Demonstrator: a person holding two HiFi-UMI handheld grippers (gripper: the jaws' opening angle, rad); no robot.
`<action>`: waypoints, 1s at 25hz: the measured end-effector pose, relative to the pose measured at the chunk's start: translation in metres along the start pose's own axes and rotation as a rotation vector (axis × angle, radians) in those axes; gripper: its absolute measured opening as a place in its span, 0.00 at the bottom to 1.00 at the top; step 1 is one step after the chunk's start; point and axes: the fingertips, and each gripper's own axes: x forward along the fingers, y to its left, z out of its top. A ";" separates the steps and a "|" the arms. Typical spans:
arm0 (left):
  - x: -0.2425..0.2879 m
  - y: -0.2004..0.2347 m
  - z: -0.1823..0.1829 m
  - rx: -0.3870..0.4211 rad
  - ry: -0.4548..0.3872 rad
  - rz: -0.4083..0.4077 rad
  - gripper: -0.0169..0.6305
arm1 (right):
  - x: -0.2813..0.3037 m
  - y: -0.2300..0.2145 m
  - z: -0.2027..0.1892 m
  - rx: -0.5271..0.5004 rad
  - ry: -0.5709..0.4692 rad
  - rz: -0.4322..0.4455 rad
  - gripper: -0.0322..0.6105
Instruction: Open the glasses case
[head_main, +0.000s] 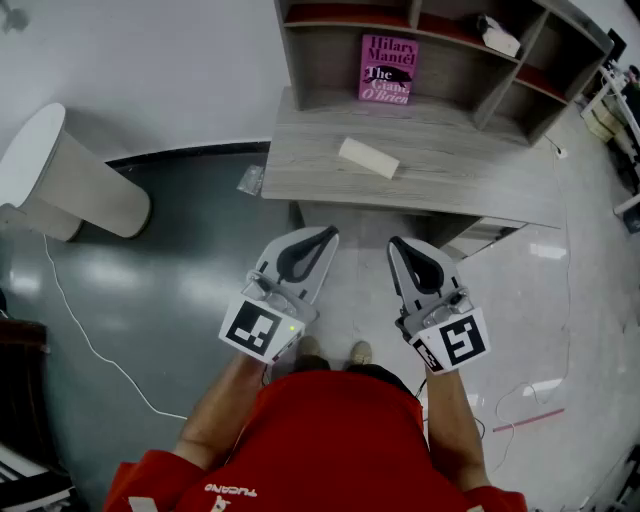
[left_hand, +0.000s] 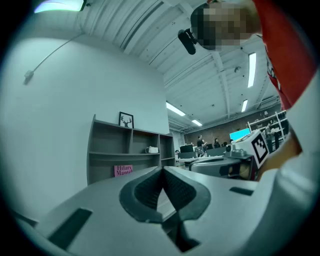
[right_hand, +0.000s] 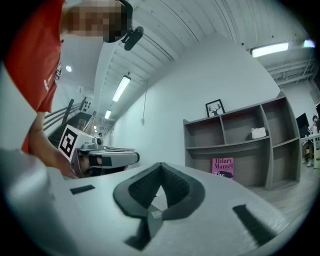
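Observation:
A pale, oblong glasses case (head_main: 368, 157) lies closed on the grey wooden desk (head_main: 450, 180), in front of the shelf unit. My left gripper (head_main: 330, 232) and right gripper (head_main: 393, 241) are held side by side and level, above the floor and short of the desk's front edge. Both are well apart from the case. In the left gripper view the left gripper (left_hand: 162, 170) has its jaws together with nothing between them. The right gripper (right_hand: 161, 165) looks the same in the right gripper view. The case does not show in either gripper view.
A pink book (head_main: 388, 68) leans in the grey shelf unit (head_main: 300, 60) on the desk, and a white object (head_main: 497, 37) sits on a higher shelf. A white cylinder (head_main: 70, 180) and a white cable (head_main: 90, 340) lie on the floor at left. A small clear packet (head_main: 250, 180) is by the desk's left corner.

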 end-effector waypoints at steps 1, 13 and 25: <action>0.001 -0.001 0.000 0.001 0.000 0.000 0.04 | -0.001 0.001 0.001 0.007 -0.004 0.008 0.05; 0.023 -0.016 0.002 0.029 -0.029 0.074 0.04 | -0.027 -0.028 -0.005 0.027 -0.006 0.033 0.05; 0.052 -0.009 -0.015 0.043 0.022 0.160 0.04 | -0.025 -0.065 -0.015 0.013 -0.015 0.107 0.05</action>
